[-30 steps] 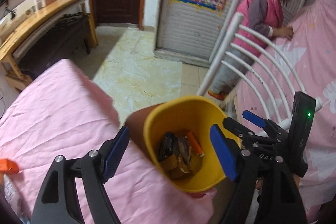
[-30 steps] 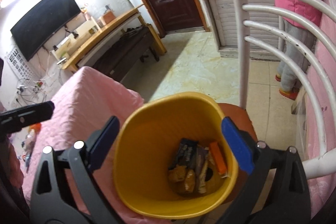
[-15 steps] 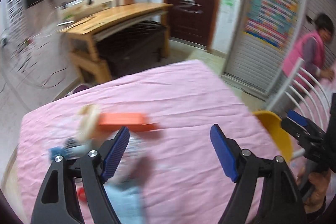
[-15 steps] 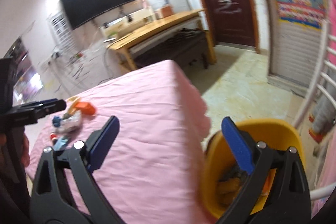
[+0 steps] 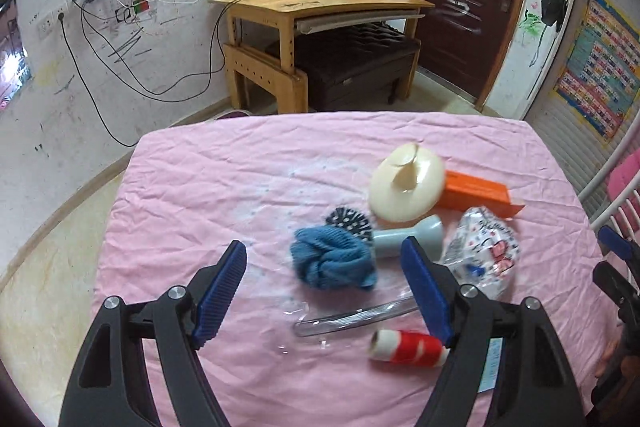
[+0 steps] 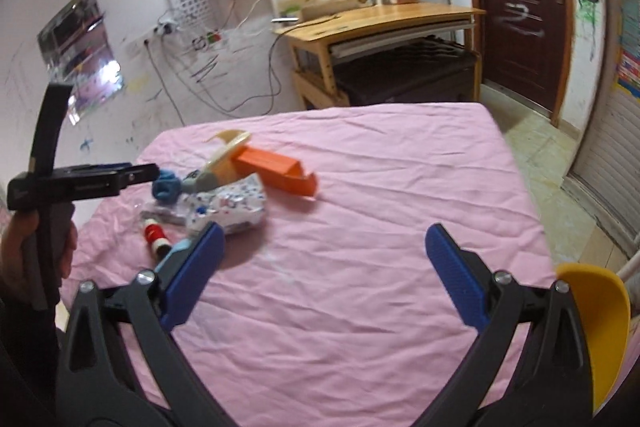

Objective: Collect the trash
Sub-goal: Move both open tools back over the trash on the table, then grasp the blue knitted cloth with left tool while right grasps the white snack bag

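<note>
the left gripper [image 5: 322,293] hangs over the pink table cover [image 5: 240,179] with its jaws wide apart and nothing between them; the right gripper [image 6: 324,277] is likewise wide open and empty, over bare cloth nearer the yellow bin [image 6: 596,327], whose rim shows at the table's right edge. the step in hand looks like reaching for the next piece of trash, and it would go best if the left gripper came down squarely over one loose item, jaws straddling it, without dragging its neighbours. the litter sits bunched just ahead of the left jaws: one blue knitted bundle [image 5: 334,259], one red-and-white spool [image 5: 408,347], one crinkled printed wrapper [image 5: 486,251], one orange box [image 5: 478,193], one cream disc [image 5: 406,187], one clear plastic tube [image 5: 352,317], one grey-blue handle-like piece [image 5: 408,237].
</note>
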`<state>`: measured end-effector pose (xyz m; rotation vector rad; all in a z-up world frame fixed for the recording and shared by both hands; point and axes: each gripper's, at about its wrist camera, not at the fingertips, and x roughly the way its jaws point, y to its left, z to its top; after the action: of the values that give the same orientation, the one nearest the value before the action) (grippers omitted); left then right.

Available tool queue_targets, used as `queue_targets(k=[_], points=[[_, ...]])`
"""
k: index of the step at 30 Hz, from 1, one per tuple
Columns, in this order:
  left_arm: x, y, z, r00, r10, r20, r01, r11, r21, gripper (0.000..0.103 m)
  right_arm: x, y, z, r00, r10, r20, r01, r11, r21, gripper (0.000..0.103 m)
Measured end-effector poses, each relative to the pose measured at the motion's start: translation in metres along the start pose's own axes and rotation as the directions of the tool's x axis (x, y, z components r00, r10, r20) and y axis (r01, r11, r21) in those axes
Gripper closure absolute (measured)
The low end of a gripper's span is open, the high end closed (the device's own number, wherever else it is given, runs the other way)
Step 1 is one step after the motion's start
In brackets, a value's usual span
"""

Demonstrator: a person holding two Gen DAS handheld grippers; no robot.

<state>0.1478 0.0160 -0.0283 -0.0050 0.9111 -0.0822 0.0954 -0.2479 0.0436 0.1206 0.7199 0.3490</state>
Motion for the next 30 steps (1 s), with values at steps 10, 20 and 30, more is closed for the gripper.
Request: queue_targets(k=[10, 20, 30], points=[[0.025, 0.007, -0.01, 0.994, -0.1, -0.045, 0.101, 0.995, 0.027, 0.042, 0.03, 0.055, 0.009, 0.998, 0.012, -0.057, -0.019, 0.991, -0.131, 0.006], [0.026, 0.02, -0.019, 0.983, -0.181, -0.034, 0.181, 0.983, 0.001, 0.082, 0.063, 0.074, 0.021, 0.994, 0.014, -0.107, -0.032, 0.985, -0.168, 0.006], [0.014, 0.029, -0.022, 0.991, -0.132, 0.004, 0.132, 0.991, 0.029, 0.082, 0.108, 0.088, 0.025, 0.973, 0.004, -0.232, -0.048, 0.982, -0.183, 0.006]])
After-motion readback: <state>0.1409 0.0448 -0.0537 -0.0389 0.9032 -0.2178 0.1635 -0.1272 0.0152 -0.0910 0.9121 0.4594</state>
